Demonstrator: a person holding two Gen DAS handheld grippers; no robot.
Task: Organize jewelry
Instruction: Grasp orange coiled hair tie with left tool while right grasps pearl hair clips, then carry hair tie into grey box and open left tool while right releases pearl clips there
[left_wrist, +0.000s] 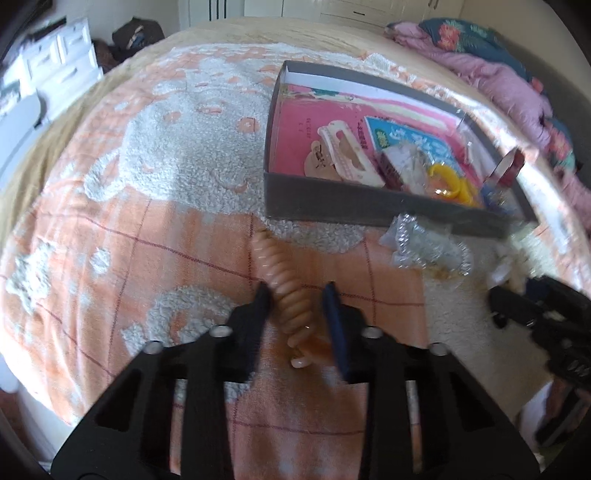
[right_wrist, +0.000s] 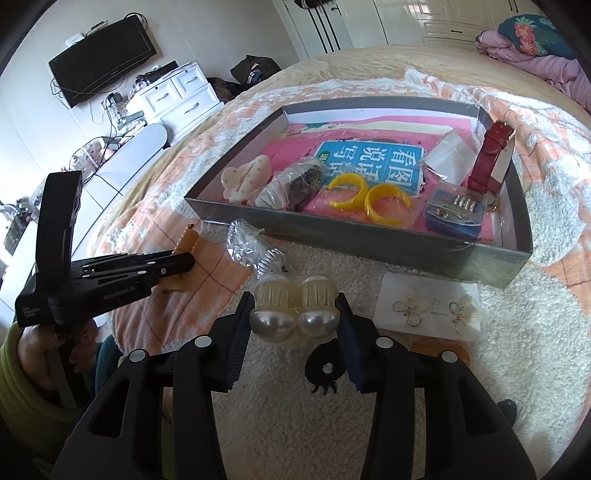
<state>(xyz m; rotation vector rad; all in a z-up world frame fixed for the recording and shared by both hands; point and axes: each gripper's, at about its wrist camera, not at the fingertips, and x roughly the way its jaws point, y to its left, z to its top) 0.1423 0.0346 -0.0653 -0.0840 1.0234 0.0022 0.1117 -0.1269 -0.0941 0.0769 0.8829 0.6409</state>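
My left gripper (left_wrist: 295, 291) is shut on an amber hair comb clip (left_wrist: 284, 291), held above the bed short of the grey box (left_wrist: 332, 203). From the right wrist view the left gripper (right_wrist: 184, 264) holds the comb clip (right_wrist: 186, 240) left of the box (right_wrist: 332, 236). My right gripper (right_wrist: 295, 306) is shut on a pearl hair clip (right_wrist: 293, 314) just above the blanket, in front of the box. The box holds a cream claw clip (right_wrist: 245, 177), yellow hoops (right_wrist: 369, 197), a red watch strap (right_wrist: 487, 158) and a blue case (right_wrist: 456, 214).
A clear plastic bag (right_wrist: 247, 240) and a white earring card (right_wrist: 428, 306) lie on the fleecy blanket before the box. A black hair tie (right_wrist: 325, 371) lies under my right gripper. A pink duvet (right_wrist: 535, 55) is at the bed's far right; white drawers (right_wrist: 177, 96) stand left.
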